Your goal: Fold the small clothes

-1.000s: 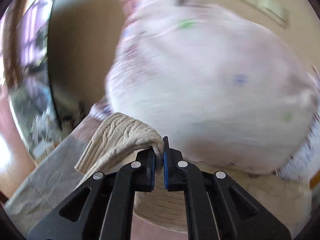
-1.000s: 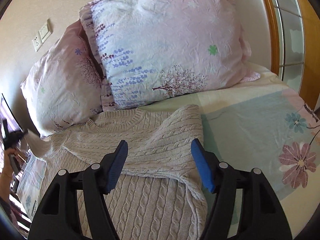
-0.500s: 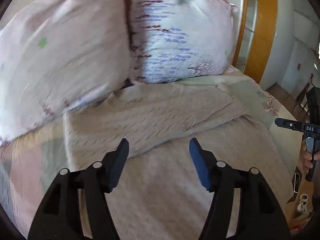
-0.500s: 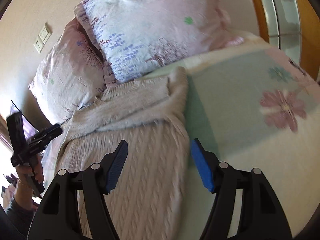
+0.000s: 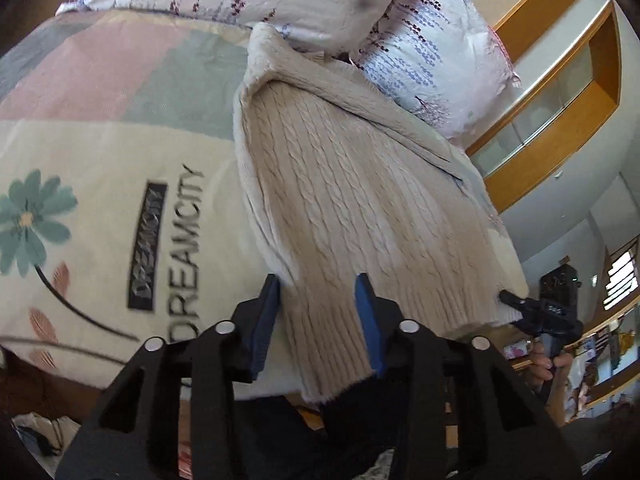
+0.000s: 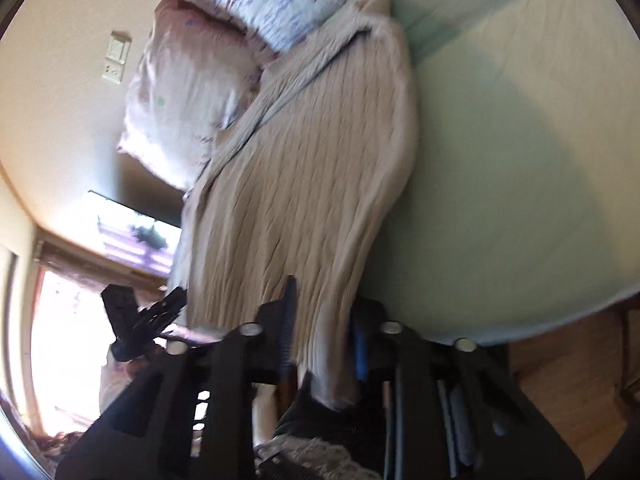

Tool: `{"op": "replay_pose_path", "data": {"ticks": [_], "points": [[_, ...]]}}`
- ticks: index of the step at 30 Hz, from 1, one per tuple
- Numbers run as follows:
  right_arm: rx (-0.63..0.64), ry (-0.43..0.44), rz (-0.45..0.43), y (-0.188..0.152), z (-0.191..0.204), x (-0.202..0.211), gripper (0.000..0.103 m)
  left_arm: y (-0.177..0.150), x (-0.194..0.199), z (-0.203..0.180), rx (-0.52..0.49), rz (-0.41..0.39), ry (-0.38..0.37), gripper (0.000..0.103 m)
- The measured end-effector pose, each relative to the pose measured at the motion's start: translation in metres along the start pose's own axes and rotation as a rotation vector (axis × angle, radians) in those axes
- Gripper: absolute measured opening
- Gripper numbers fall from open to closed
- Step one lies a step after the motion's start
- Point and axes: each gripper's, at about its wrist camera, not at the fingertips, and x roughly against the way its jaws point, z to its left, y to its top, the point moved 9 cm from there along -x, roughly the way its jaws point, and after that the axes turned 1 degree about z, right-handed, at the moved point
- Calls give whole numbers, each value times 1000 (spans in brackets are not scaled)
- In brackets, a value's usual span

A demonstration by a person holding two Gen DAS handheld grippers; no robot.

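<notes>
A beige cable-knit sweater [image 5: 344,184] lies lengthwise on the bed, its sleeves folded across the chest near the pillows, its hem at the bed's near edge. My left gripper [image 5: 318,292] is open, its blue pads straddling the hem's left corner. My right gripper [image 6: 322,312] is open, its jaws either side of the hem's right corner [image 6: 320,336]. The sweater also shows in the right wrist view [image 6: 312,184]. Each gripper shows in the other's view: the right one [image 5: 532,312] and the left one [image 6: 144,312].
A floral bedsheet [image 5: 100,184] printed DREAMCITY covers the bed. Two patterned pillows [image 5: 432,48] lean against the wall behind the sweater. A wooden-framed glass partition [image 5: 560,92] stands to the right. Wooden floor [image 6: 568,392] lies below the bed's edge.
The left gripper let go of the sleeve and opened. Both grippers swung from the chest area down to the sweater's hem at the bed's edge and now straddle its two corners.
</notes>
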Motion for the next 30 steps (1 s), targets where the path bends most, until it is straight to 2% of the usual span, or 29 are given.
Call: {"op": "replay_pose_path", "data": {"ticks": [3,5,6,7,10,15,18,21,23,24,26,27,28,29,30], "points": [[16,33,7,-13,8,-4,10,-13,0,-10,-1,-10,-12,31],[27,48,-7,-11,14,-1,7,-15,-4,-14,28,4,-49,23],[33,62,-20,-7,19,1,7,-15,-5,-14,36,9,-59,13],[43,77,-37,-1,25,2,7,-11,-9,-16,28,10,-58,8],[100,131,-127,28,50,17,6,16,-6,-19,-4,-18,-59,7],[167,252,-342,124,100,44,6,136,28,-6,-38,-231,25,6],[151,275,-450,197,107,42,6,218,19,-2,-67,-319,101,6],[94,229,-516,262,91,21,6,275,-23,-4,-95,-315,155,6],[37,143,-533,298,67,-5,7,305,-66,2,-123,-287,217,7],[-1,52,-509,314,44,-25,7,314,-89,9,-130,-251,251,9],[-57,-76,-435,331,14,-57,23,319,-122,28,-86,-176,284,13],[-78,-106,-403,335,1,-65,29,319,-125,33,-60,-170,268,22],[-84,-86,-406,335,-3,-64,51,318,-119,39,-42,-197,255,53],[-73,-54,-437,335,-4,-56,79,316,-109,44,-39,-235,251,67],[-44,-35,-508,334,-5,-41,89,313,-100,48,-43,-262,242,76]]}}
